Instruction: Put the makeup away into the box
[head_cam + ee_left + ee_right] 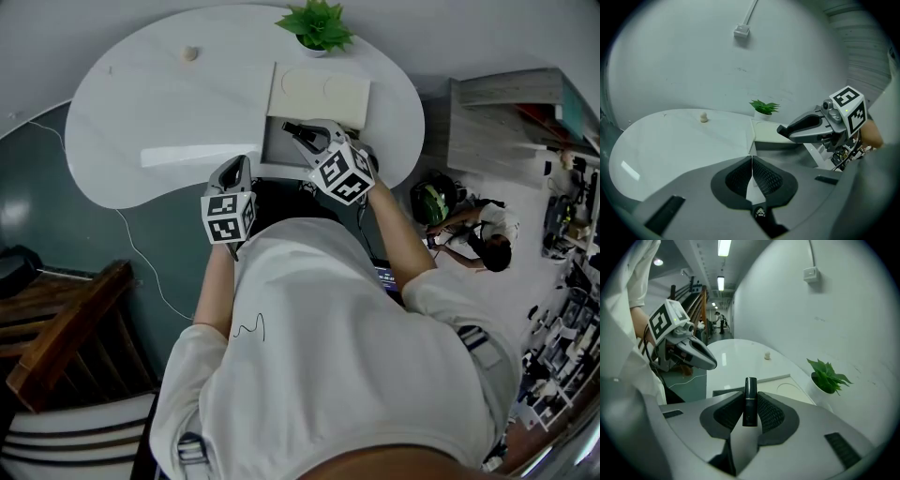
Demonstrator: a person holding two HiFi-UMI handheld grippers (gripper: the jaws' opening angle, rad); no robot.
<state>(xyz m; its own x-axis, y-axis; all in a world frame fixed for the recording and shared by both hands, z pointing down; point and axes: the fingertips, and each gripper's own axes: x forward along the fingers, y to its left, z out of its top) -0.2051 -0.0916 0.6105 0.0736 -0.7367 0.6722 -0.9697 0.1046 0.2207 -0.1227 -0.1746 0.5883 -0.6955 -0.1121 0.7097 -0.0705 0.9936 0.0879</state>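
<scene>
White table (pixel 187 103), right gripper (pixel 750 405) pinching a dark lipstick tube (pixel 750 389) upright; left gripper (pixel 751 165) pressed together

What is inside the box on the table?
The open box shows a bare grey floor where visible; no makeup shows there. The right gripper, shut on a black tube, covers part of the inside, so that part cannot be checked.
</scene>
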